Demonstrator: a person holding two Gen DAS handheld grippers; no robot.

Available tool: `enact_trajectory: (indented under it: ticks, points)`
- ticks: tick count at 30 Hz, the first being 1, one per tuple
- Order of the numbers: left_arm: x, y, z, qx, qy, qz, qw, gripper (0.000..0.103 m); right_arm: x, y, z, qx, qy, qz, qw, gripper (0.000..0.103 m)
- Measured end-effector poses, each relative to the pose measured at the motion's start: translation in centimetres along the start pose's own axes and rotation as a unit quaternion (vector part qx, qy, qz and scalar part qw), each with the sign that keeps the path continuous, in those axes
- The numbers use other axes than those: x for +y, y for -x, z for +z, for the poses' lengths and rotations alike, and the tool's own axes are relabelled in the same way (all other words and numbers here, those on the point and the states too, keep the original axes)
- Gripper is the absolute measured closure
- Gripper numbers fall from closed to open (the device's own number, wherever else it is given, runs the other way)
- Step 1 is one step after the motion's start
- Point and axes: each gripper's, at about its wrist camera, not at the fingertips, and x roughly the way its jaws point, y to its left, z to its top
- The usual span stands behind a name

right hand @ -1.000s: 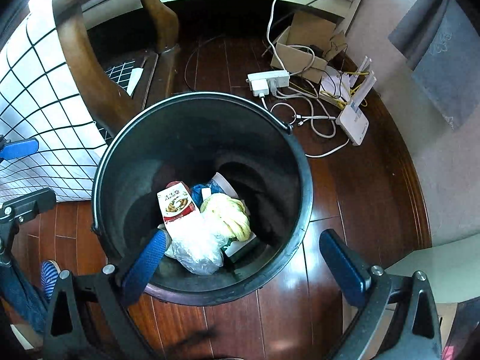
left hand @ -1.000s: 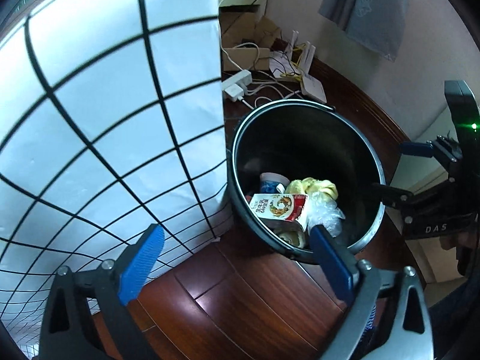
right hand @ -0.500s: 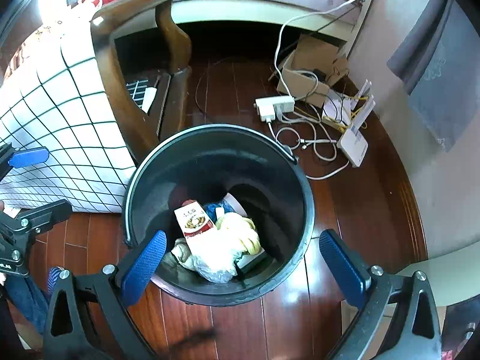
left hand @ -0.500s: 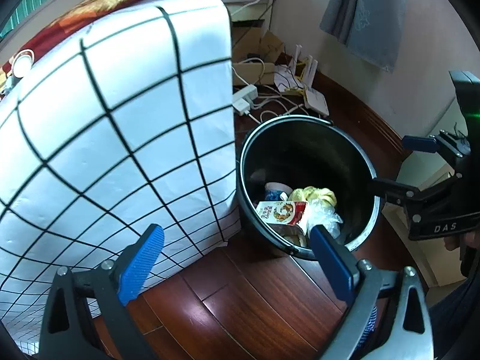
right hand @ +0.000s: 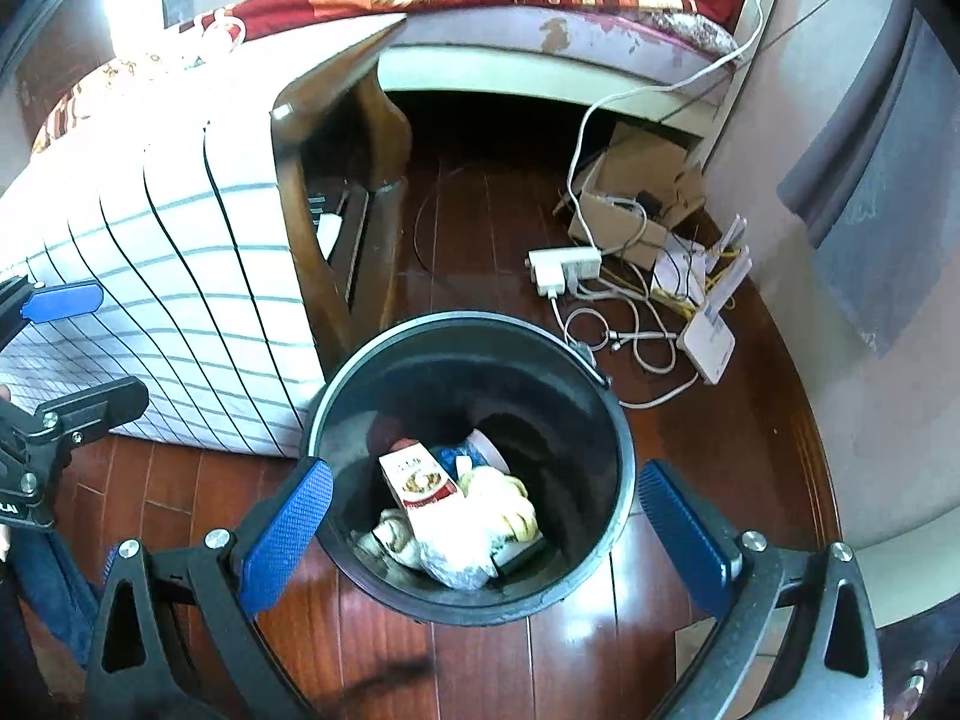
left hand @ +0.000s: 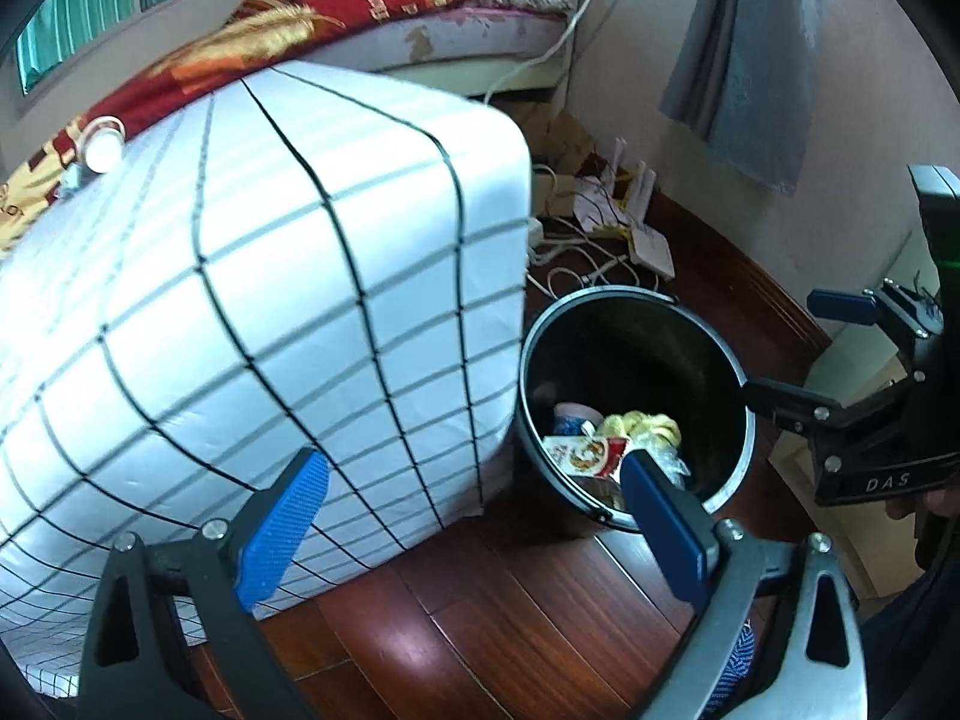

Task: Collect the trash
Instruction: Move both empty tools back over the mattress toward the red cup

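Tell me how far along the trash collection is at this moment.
Done: the black bin already holds a red-and-white carton, a clear plastic bag and a yellowish bundle. In hand: nothing; the left claw and right claw are both open and empty above the wooden floor. Left: no loose trash shows near the bin; the table top is barely visible.

One black bin [right hand: 606, 420], one carton [right hand: 420, 477], two empty grippers, one power strip [right hand: 564, 267], one router [right hand: 708, 345]

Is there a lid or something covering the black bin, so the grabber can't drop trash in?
No. The black bin has no lid, and the right gripper, jaws open and empty, sits above its open mouth with nothing visible between.
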Motion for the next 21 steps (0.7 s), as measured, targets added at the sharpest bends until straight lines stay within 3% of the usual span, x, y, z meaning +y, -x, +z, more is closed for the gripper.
enact_trajectory:
  ticks: [12, 21]
  points:
    - [3.7, 5.0, 1.5, -0.056, 0.03, 0.022, 0.9978, 0.004, 3.1, 5.5, 4.1, -0.091, 0.019, 0.012, 0.996, 0.0]
    - [7.2, 7.3, 1.7, -0.081, 0.053, 0.05, 0.994, 0.004, 6.5, 6.8, 6.8, -0.132, 0.041, 0.037, 0.99, 0.0]
